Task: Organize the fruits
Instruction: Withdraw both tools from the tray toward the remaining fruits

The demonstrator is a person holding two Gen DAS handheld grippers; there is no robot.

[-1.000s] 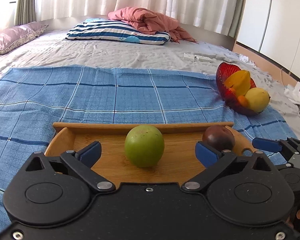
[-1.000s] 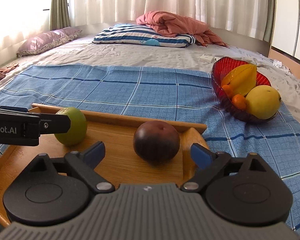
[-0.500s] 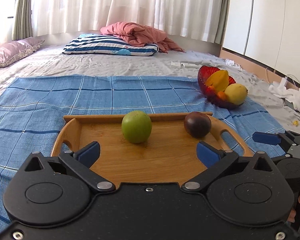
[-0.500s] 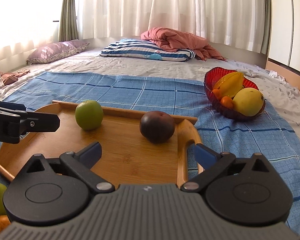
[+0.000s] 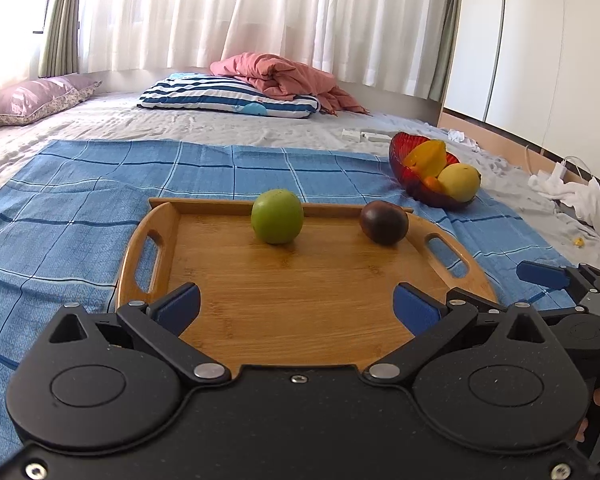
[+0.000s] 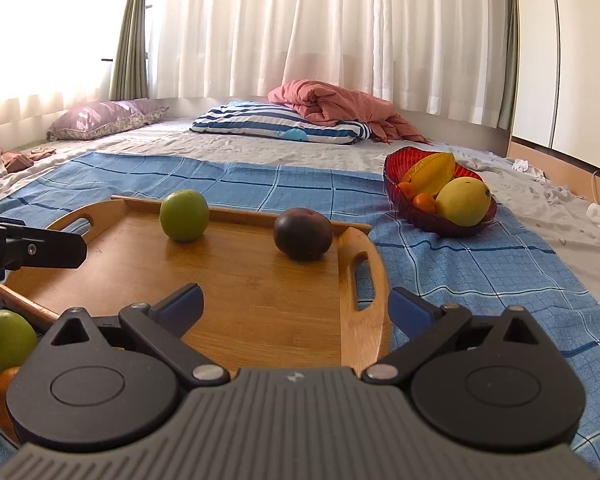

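Observation:
A wooden tray [image 5: 300,292] [image 6: 252,300] lies on a blue checked cloth on the bed. On its far side sit a green fruit [image 5: 277,216] [image 6: 184,215] and a dark purple fruit [image 5: 384,222] [image 6: 302,233]. My left gripper [image 5: 296,308] is open and empty above the tray's near edge. My right gripper [image 6: 296,308] is open and empty above the tray's near right corner. A red glass bowl [image 5: 416,188] [image 6: 428,216] at the right holds a starfruit, a yellow fruit and a small orange one.
Another green fruit [image 6: 4,342] and an orange fruit [image 6: 0,396] lie off the tray at the near left. The blue cloth [image 5: 80,184] covers the bed's near half. Pillows [image 5: 228,98] and a pink blanket [image 5: 284,76] lie at the far end. White clutter [image 5: 580,200] lies at the right.
Both grippers have pulled back and risen away from the two fruits on the tray. Both stay open. The fruits have not moved.

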